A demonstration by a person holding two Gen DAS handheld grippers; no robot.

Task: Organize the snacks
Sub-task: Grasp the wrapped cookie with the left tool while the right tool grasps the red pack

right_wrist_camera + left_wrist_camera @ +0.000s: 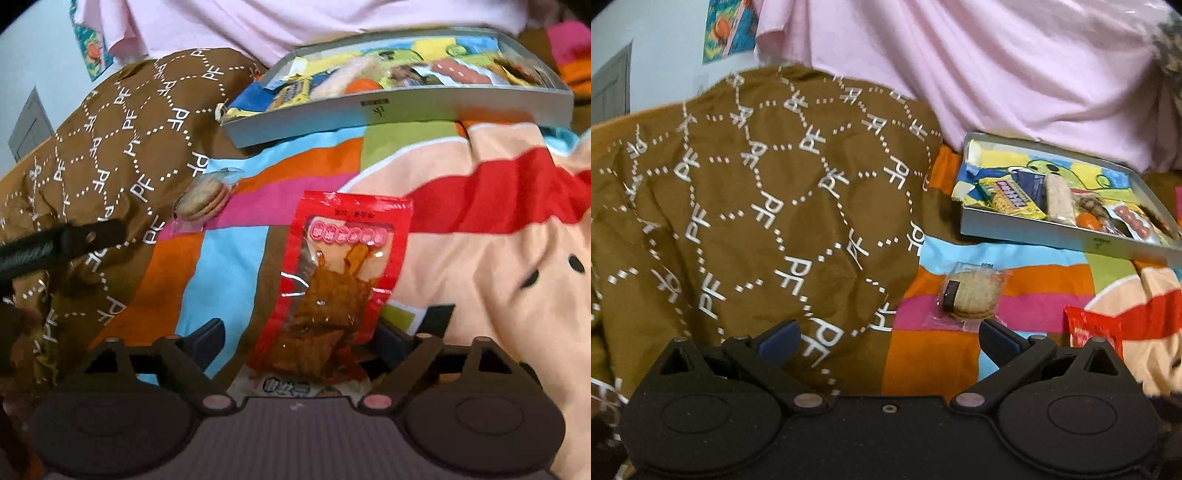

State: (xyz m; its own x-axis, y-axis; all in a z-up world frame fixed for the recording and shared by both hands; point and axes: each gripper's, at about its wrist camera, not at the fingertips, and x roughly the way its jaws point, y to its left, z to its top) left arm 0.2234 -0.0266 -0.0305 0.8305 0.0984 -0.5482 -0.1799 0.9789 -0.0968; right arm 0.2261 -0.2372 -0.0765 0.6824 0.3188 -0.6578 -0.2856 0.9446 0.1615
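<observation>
1. We are mid-sort: the tray (1067,236) at two o'clock already holds several snacks, while two lie loose on the bedspread (942,354).
2. Our left gripper (888,338) is wide open and empty; the biscuit pack (969,295) lies just beyond it at one o'clock.
3. Our right gripper (299,341) straddles the red packet (332,280), jaws apart, not yet clamped.
4. Next, we judge: close on the red packet and carry it to the tray at twelve o'clock.
</observation>
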